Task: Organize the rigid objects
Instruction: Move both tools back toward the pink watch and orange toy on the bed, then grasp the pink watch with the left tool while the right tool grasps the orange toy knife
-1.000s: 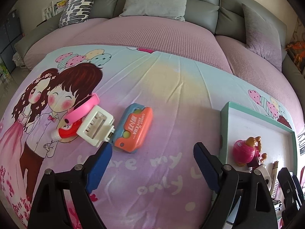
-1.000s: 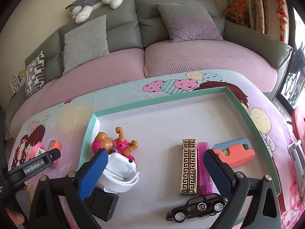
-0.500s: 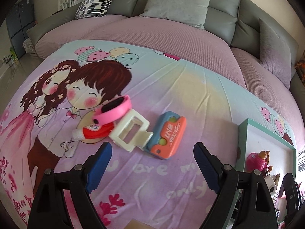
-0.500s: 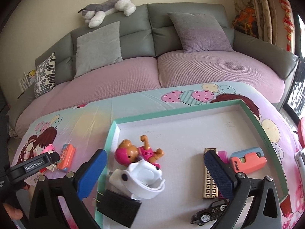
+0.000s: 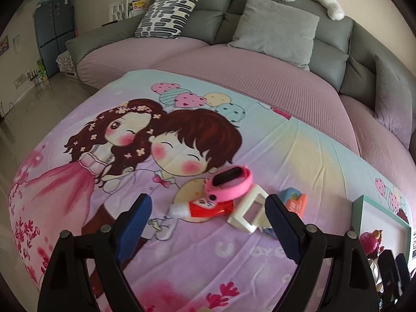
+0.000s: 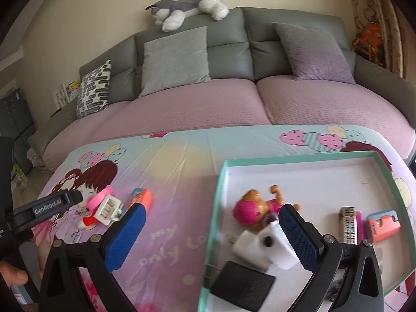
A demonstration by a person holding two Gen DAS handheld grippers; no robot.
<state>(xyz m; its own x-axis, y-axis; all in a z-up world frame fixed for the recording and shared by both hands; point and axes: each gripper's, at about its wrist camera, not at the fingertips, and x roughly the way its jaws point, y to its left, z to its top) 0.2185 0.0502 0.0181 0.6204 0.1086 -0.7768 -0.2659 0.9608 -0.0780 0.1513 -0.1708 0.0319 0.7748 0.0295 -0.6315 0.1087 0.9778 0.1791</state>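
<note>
A loose pile lies on the cartoon bedspread: a pink watch [image 5: 231, 184] on a red tube [image 5: 205, 208], a cream clip [image 5: 249, 213] and an orange-and-blue case [image 5: 293, 200]. My left gripper [image 5: 208, 202] hovers just short of the pile, its jaws opening wide with nothing between the pads. The right gripper [image 6: 212, 210] hangs open and empty over the left rim of the green-edged tray [image 6: 299, 160]. The tray holds a pink toy figure [image 6: 254, 208], a white piece [image 6: 262, 244], a black block [image 6: 241, 286], a gold patterned bar [image 6: 348, 223] and another orange case [image 6: 382, 226].
A grey sofa with a pink cover [image 6: 234, 104] curves behind the bedspread, with cushions [image 5: 275, 31] and a plush dog [image 6: 187, 10] on its back. The bedspread drops to a shiny floor [image 5: 31, 104] on the left, near a dark cabinet [image 5: 52, 33].
Both views have swung left. The pile has slid from left of centre to right of centre in the left wrist view, and the tray has shifted right under the right gripper.
</note>
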